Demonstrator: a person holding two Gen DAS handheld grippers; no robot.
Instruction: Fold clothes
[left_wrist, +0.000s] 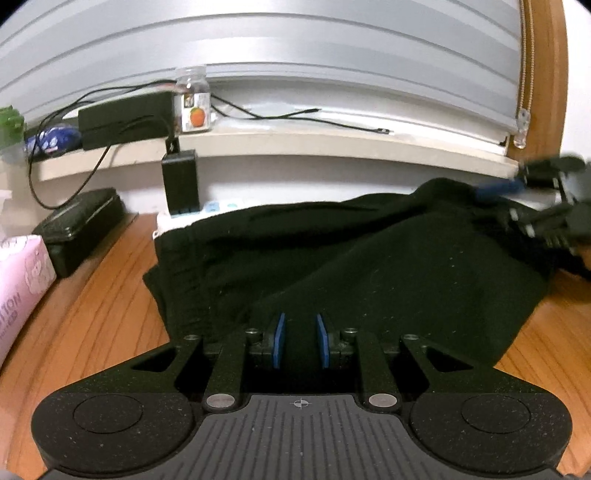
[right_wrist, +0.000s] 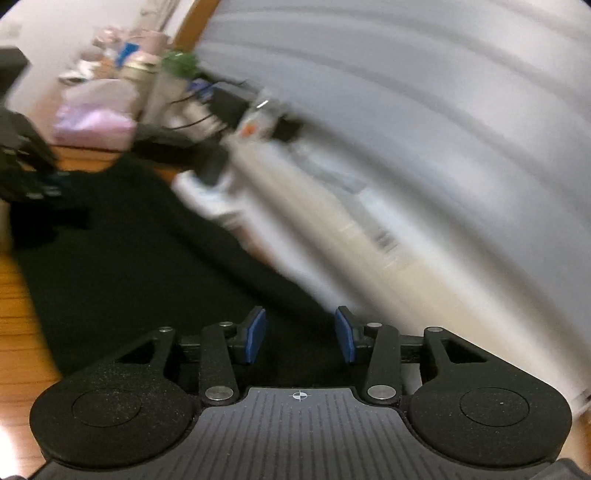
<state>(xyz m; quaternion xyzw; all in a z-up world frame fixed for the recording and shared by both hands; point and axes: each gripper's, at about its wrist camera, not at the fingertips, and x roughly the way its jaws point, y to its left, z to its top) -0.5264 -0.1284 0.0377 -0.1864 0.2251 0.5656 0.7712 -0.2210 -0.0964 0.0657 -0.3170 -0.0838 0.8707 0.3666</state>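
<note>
A black garment lies spread on the wooden table. My left gripper sits low at its near edge, and a fold of the black cloth fills the narrow gap between the blue pads. My right gripper is open over the black garment near the wall; its view is blurred by motion. It also shows in the left wrist view at the garment's far right. The left gripper shows in the right wrist view at the far left.
A white power strip with a black adapter lies behind the garment. A black case and a pink tissue pack stand at the left. A ledge carries a glass jar, a black box and cables.
</note>
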